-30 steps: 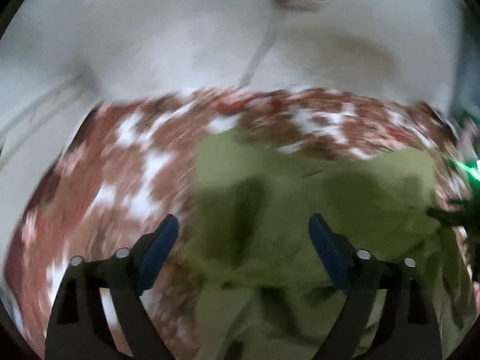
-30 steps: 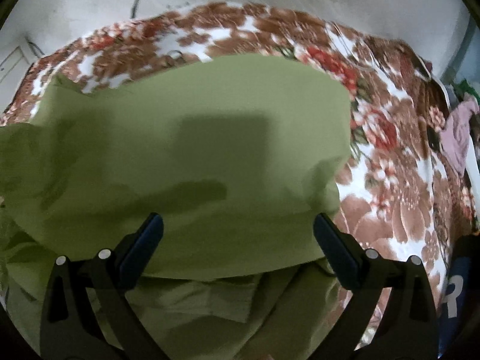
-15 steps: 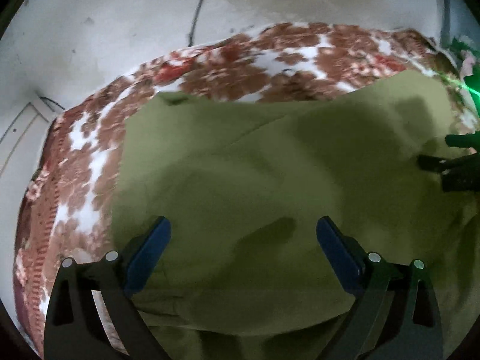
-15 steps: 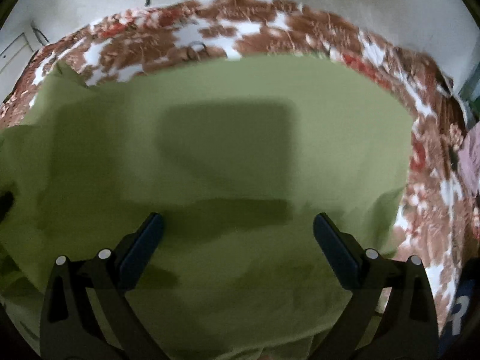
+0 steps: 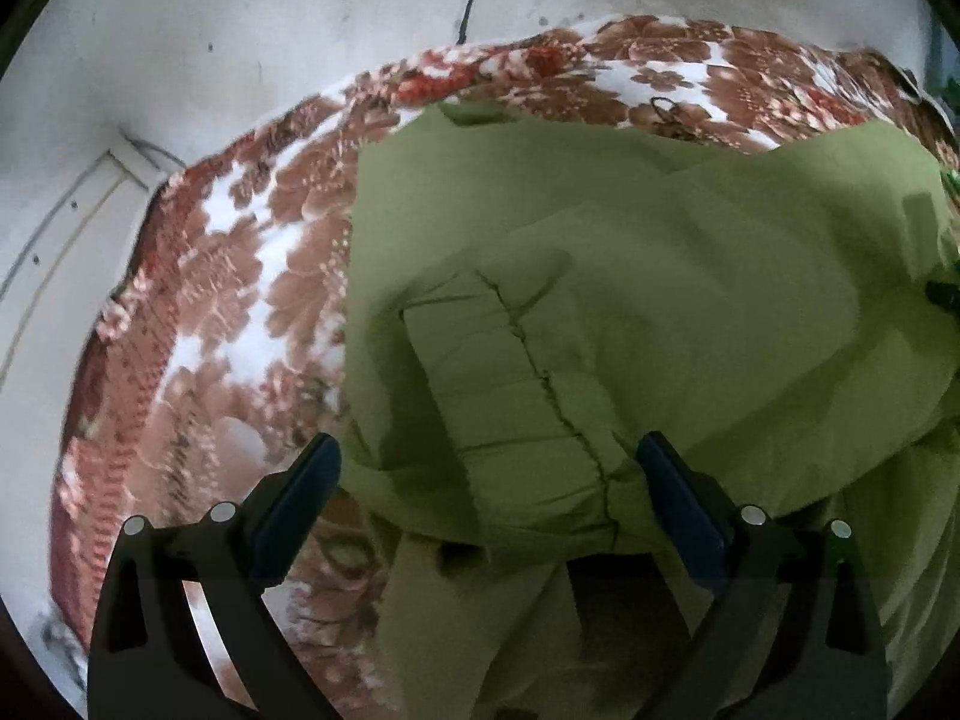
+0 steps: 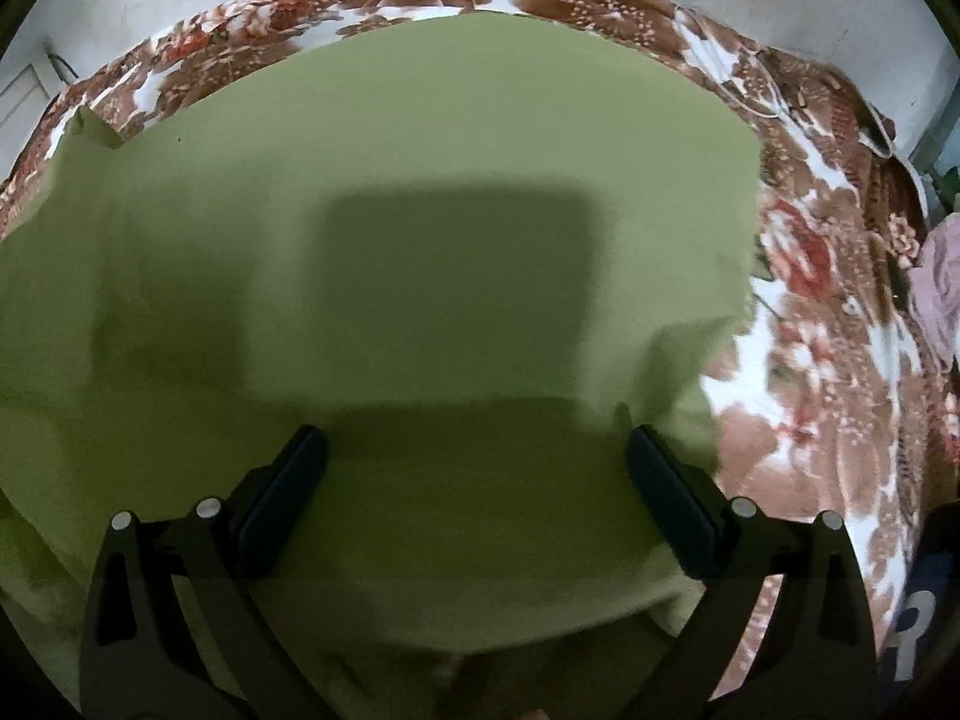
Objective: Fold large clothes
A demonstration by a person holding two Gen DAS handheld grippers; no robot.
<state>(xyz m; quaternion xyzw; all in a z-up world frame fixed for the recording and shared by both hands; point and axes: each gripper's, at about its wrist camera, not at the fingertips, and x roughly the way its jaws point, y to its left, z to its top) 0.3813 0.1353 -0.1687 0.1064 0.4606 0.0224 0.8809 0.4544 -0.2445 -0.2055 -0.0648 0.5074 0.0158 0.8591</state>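
Two grippers hang over one big green garment (image 5: 660,276) that lies spread on a flowery bedspread (image 5: 252,252).

In the left wrist view, the left gripper (image 5: 489,498) points down at the near left part of the garment. A stitched band with gathers (image 5: 498,396) lies right between its two fingers and runs away from the jaws toward the far side. The near edge of the top layer sits just past the fingertips, with more green cloth below it. Its jaws have just been opening and now stand wide apart. The cloth lies between them, but the pads do not press on it.

In the right wrist view, the right gripper (image 6: 477,480) points down over the smooth, flat right part of the garment (image 6: 420,180). Its jaws stand wide apart too, holding nothing. The garment's right edge is just past its right finger, and the bedspread (image 6: 828,360) shows beyond.

I think the left gripper is nearer to a good edge to grab. A pink cloth (image 6: 942,282) lies far to the right.
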